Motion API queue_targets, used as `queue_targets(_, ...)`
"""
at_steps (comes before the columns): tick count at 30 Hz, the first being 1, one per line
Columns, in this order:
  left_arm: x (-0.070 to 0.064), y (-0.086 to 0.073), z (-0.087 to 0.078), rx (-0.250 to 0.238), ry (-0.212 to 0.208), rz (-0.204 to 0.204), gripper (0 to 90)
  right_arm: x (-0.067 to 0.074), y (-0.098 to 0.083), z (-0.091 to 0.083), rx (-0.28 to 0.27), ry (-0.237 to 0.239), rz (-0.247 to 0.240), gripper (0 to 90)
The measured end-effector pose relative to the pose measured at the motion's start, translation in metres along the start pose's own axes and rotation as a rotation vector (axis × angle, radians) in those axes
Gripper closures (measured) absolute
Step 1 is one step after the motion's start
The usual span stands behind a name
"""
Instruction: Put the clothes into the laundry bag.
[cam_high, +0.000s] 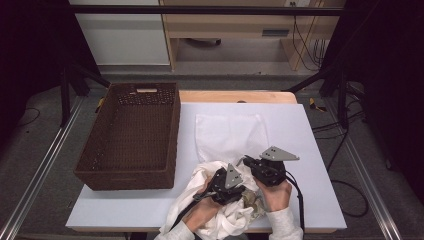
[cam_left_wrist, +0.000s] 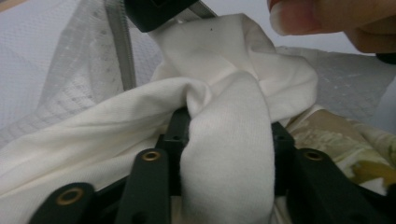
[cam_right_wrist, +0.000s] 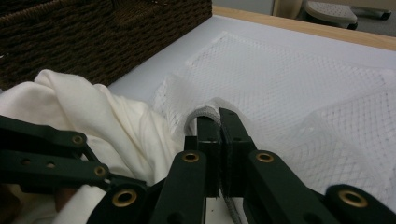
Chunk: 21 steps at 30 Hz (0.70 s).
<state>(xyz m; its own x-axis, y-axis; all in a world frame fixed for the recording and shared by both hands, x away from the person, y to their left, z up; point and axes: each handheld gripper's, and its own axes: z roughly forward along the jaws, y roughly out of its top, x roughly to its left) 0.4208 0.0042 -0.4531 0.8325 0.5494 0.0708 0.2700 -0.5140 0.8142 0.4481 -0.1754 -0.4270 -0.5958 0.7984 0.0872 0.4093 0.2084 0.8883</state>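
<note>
A white mesh laundry bag (cam_high: 227, 132) lies flat on the middle of the white table. A bunched white garment (cam_high: 220, 220) lies at the table's front edge, between the person's forearms. My left gripper (cam_high: 239, 192) is shut on a thick fold of that garment (cam_left_wrist: 224, 154), which fills the gap between the jaws. My right gripper (cam_right_wrist: 217, 116) is shut on the grey-white rim of the mesh bag (cam_right_wrist: 289, 79) and holds that edge lifted beside the garment (cam_right_wrist: 93, 116). In the left gripper view the bag's rim strip (cam_left_wrist: 116, 51) hangs from the right gripper at the top.
A deep brown wicker basket (cam_high: 125, 177) stands on the left part of the table, close to the garment. A beige patterned cloth (cam_left_wrist: 336, 140) lies under the garment at its right. The table's white surface (cam_high: 310, 150) runs bare to the right.
</note>
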Motion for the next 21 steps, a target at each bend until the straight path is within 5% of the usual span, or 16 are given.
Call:
queue_targets(2,-0.001,0.001,-0.005,-0.005,0.013,0.001,40.3,-0.001,-0.001,-0.001,-0.001,0.001,0.004,88.4)
queue_targets(4,0.0,0.006,-0.03,-0.014,0.023,0.009,33.3,-0.003,-0.002,-0.002,-0.001,-0.001,0.01,88.4)
queue_targets(9,0.009,0.008,-0.065,-0.044,0.06,0.019,25.0,-0.004,-0.003,-0.002,0.003,-0.004,0.012,88.4)
queue_targets(11,0.026,0.003,-0.082,-0.06,0.099,0.001,22.7,-0.004,-0.003,-0.001,0.007,-0.003,0.008,88.4)
queue_targets(17,0.046,-0.02,-0.053,0.046,0.084,-0.05,20.1,-0.003,-0.004,0.001,0.016,0.001,0.011,88.4)
queue_targets(19,0.05,-0.024,-0.045,0.058,0.049,-0.078,21.7,-0.003,-0.004,0.001,0.017,0.002,0.011,88.3)
queue_targets(20,0.056,-0.028,-0.038,0.046,-0.017,-0.136,25.5,-0.002,-0.004,0.002,0.017,0.002,0.011,88.4)
queue_targets(21,0.056,-0.029,-0.037,0.041,-0.043,-0.143,31.7,-0.002,-0.004,0.002,0.018,0.0,0.009,88.4)
